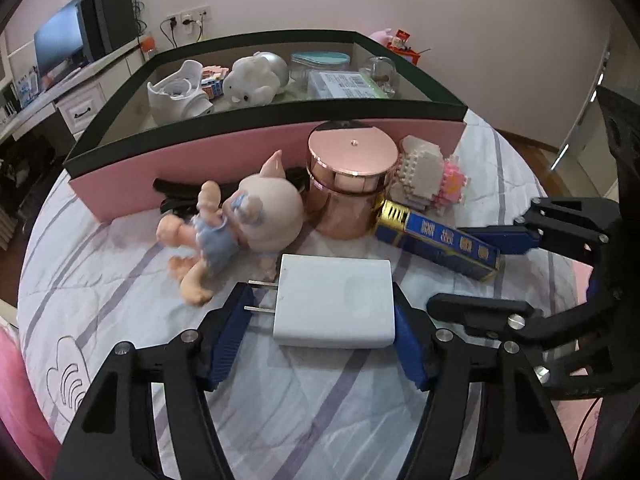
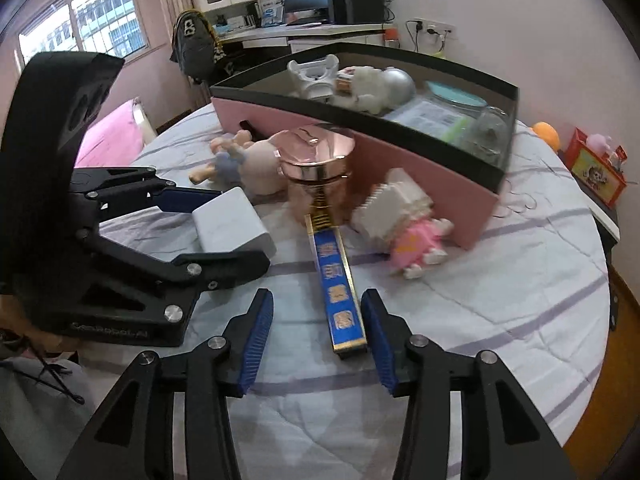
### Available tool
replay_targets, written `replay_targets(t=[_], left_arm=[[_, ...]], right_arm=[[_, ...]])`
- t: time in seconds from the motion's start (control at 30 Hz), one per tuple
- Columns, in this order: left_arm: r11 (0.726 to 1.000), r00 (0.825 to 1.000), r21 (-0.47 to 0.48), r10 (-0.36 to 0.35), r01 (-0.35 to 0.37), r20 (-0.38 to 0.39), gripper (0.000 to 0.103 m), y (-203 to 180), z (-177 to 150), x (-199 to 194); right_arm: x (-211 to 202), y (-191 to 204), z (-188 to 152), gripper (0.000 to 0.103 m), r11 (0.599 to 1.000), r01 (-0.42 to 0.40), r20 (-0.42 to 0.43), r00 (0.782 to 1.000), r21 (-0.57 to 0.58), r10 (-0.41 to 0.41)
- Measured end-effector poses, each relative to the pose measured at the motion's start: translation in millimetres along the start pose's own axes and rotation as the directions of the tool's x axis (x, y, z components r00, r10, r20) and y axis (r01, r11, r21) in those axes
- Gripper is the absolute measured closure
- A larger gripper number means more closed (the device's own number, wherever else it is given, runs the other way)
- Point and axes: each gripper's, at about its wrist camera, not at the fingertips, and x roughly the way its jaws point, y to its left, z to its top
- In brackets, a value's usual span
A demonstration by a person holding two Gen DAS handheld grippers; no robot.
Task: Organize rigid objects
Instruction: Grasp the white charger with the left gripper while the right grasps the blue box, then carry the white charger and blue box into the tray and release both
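One white charger (image 1: 334,304) lies flat on the striped bed (image 1: 120,280), its two prongs (image 1: 262,296) pointing left in the left wrist view. The left gripper (image 1: 320,332) straddles it; the right pad seems to touch its side, the left stands clear at the prongs. One blue box (image 2: 340,300) lies with its long axis running away toward one copper jar (image 2: 316,172). The right gripper (image 2: 318,340) has its jaws apart around the near end. One pink bin (image 1: 200,168) stands behind
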Motion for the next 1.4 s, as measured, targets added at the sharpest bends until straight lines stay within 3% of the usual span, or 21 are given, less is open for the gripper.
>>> replay_targets(t=[0.2,0.23,0.27,0.33,0.77,1.0,1.4], left_arm=[[0.999,1.000,-0.035,0.015,-0.015,0.006,0.036,13,-1,-2],[0.999,1.000,-0.043,0.008,-0.008,0.008,0.036,15,-1,-3],[0.999,1.000,-0.052,-0.002,0.002,0.010,0.036,16,-2,-5],[0.999,1.000,-0.053,0.005,-0.004,0.014,0.036,17,-4,-7],[0.997,1.000,-0.072,0.001,0.001,0.030,0.036,27,-9,-21],[0.997,0.996,-0.076,-0.001,0.007,0.089,0.036,39,0,-49],[0.996,0.966,-0.078,0.054,-0.035,0.253,0.036,87,86,-78]], right_arm=[[9,2,7,0.056,0.999,0.005,0.029,1.000,0.050,-0.006],[9,3,7,0.063,0.999,0.014,0.028,0.999,0.050,-0.015],[10,3,7,0.078,0.997,0.038,0.028,0.999,0.062,-0.040],[9,-2,6,0.087,0.993,0.041,0.039,0.998,0.111,-0.046],[-15,23,-1,0.087,0.988,0.038,0.070,0.996,0.151,-0.049],[-38,34,14,0.087,0.988,0.019,0.127,0.991,0.156,-0.039],[-64,7,90,0.087,0.980,0.064,0.241,0.965,0.189,-0.109]])
